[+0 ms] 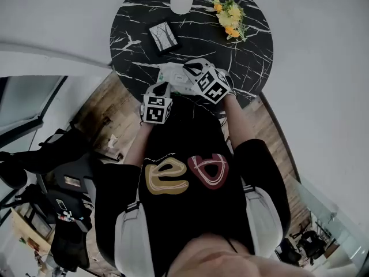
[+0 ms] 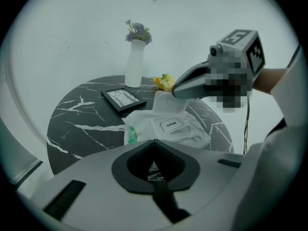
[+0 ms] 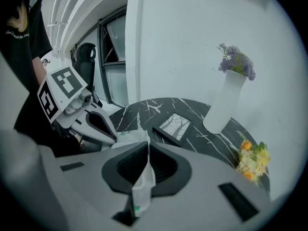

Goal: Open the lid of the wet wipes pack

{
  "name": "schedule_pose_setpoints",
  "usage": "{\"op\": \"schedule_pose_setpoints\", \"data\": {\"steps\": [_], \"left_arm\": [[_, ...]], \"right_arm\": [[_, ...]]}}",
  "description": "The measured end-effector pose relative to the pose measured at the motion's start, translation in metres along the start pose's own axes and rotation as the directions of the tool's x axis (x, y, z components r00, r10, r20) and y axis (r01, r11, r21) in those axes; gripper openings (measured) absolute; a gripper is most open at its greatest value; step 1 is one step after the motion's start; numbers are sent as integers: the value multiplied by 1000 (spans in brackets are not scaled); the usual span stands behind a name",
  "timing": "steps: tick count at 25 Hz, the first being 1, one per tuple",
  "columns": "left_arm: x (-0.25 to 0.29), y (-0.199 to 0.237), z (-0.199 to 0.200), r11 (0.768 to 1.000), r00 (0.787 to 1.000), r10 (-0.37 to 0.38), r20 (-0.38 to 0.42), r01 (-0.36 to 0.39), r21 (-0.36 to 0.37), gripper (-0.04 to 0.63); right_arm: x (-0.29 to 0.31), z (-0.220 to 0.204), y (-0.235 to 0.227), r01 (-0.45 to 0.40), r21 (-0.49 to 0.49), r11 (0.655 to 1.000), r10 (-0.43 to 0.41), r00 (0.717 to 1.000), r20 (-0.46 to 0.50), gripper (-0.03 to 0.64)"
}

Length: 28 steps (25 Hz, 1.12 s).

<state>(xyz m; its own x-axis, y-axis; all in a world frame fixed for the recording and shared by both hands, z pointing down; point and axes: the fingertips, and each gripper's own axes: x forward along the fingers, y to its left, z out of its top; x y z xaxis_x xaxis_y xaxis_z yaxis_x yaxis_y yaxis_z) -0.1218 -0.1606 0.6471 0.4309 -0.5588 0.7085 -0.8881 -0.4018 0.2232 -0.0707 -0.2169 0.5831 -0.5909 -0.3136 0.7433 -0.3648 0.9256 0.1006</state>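
Closest to the head camera is the person's black shirt (image 1: 184, 212), and past it both grippers reach down to the near edge of a round black marble table (image 2: 86, 124). Of the two, the left gripper (image 2: 154, 141) has its jaws closed, tip against tip. The wet wipes pack (image 2: 144, 121) begins right at those tips and stretches away beyond them. Whether a bit of wrapper is nipped there cannot be told. On top of the pack, just ahead of the left jaws and slightly to their right, the lid (image 2: 172, 124) with its OPEN label lies flat.

The right gripper (image 3: 147, 143) has its jaws pressed together on a thin white flap (image 3: 143, 177) with a little green print, which runs back between the pads. Seen from the left gripper, that flap rises from the pack's far end, beyond the lid, up to the right jaws.

Farther out from the left jaws, a dark picture frame (image 2: 122, 99) lies to their left beyond the pack. A white vase (image 2: 134, 64) with purple blooms stands behind it, and yellow flowers (image 2: 165, 82) lie nearly straight ahead at the table's far side.
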Motion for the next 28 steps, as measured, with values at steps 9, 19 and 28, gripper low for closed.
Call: {"op": "schedule_pose_setpoints", "data": {"steps": [9, 19, 28], "left_arm": [[1, 0, 0, 1000, 1000, -5, 4, 5, 3, 17], [1, 0, 0, 1000, 1000, -17, 13, 17, -7, 17], [2, 0, 0, 1000, 1000, -23, 6, 23, -19, 17]], "right_arm": [[7, -5, -13, -81, 98, 992, 80, 997, 9, 25], [19, -10, -29, -164, 188, 968, 161, 987, 28, 34], [33, -21, -43, -256, 322, 911, 253, 966, 53, 43]]}}
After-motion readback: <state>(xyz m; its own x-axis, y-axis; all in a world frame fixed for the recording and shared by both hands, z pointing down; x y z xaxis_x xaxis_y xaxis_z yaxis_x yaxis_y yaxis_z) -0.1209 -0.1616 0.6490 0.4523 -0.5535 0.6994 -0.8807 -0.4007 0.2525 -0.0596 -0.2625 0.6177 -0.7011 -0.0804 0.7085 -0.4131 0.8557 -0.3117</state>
